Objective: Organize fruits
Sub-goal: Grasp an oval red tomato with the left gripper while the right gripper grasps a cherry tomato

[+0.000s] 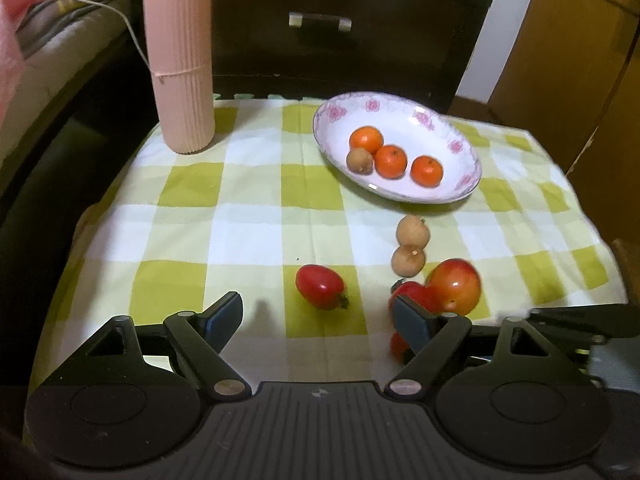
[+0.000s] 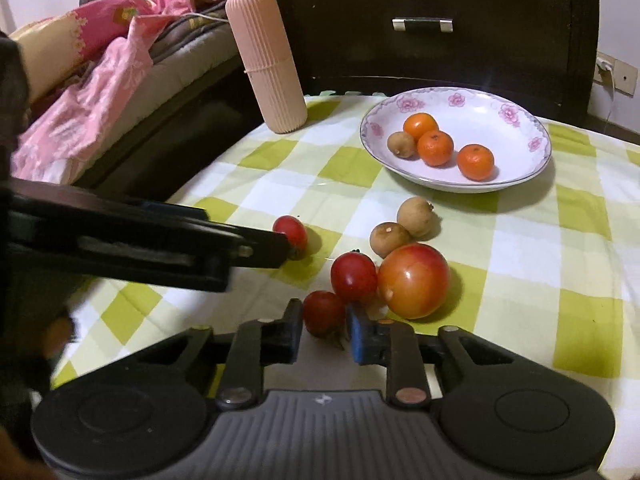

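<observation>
A white floral plate (image 1: 460, 152) (image 2: 516, 136) holds three small oranges (image 1: 391, 161) (image 2: 435, 147) and one brown longan (image 1: 359, 160) (image 2: 401, 144). Two more longans (image 1: 412, 231) (image 2: 417, 211) lie on the checked cloth, beside a large red-orange tomato (image 1: 454, 287) (image 2: 413, 281) and cherry tomatoes. My left gripper (image 1: 318, 320) is open just behind a cherry tomato (image 1: 320, 287) (image 2: 291, 232). My right gripper (image 2: 323, 330) has its pads on both sides of a small cherry tomato (image 2: 323, 313), touching or nearly so. Another cherry tomato (image 2: 354, 278) sits just beyond it.
A tall pink ribbed cylinder (image 1: 179, 56) (image 2: 267, 66) stands at the cloth's far left corner. A dark drawer cabinet (image 1: 340, 28) (image 2: 440, 24) is behind the table. A bed with pink bedding (image 2: 92, 92) lies to the left. The left gripper's body (image 2: 140, 236) crosses the right wrist view.
</observation>
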Action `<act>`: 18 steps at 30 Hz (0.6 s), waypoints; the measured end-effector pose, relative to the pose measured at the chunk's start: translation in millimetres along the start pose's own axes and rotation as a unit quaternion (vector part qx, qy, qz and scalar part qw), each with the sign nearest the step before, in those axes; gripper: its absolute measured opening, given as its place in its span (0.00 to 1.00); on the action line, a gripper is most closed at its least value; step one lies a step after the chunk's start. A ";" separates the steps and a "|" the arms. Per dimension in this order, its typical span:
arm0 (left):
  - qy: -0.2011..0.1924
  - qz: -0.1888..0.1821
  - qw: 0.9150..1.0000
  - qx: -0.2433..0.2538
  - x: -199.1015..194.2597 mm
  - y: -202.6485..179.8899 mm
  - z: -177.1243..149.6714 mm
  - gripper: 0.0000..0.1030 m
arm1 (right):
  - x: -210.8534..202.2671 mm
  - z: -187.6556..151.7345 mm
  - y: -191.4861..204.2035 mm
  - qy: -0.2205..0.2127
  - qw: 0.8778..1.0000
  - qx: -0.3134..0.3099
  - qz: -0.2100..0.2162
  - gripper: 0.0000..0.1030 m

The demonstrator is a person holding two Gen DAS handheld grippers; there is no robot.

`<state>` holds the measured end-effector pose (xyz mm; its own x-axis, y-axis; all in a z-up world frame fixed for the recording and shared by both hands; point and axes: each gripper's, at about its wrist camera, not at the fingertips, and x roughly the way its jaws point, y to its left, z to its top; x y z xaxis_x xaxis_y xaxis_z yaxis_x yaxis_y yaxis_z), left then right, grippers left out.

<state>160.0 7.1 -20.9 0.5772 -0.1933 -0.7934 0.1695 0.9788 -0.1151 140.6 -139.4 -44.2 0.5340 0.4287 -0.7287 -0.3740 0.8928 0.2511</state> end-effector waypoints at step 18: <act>0.015 -0.008 0.999 -0.050 32.5 2.4 10.7 0.50 | -5.6 -7.7 -11.0 0.015 1.000 0.017 0.016 0.24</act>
<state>187.7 2.5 -40.5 0.5503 -0.2083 -0.8086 0.0971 0.9778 -0.1859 135.9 -152.7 -47.8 0.4993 0.4540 -0.7379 -0.3650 0.8827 0.2961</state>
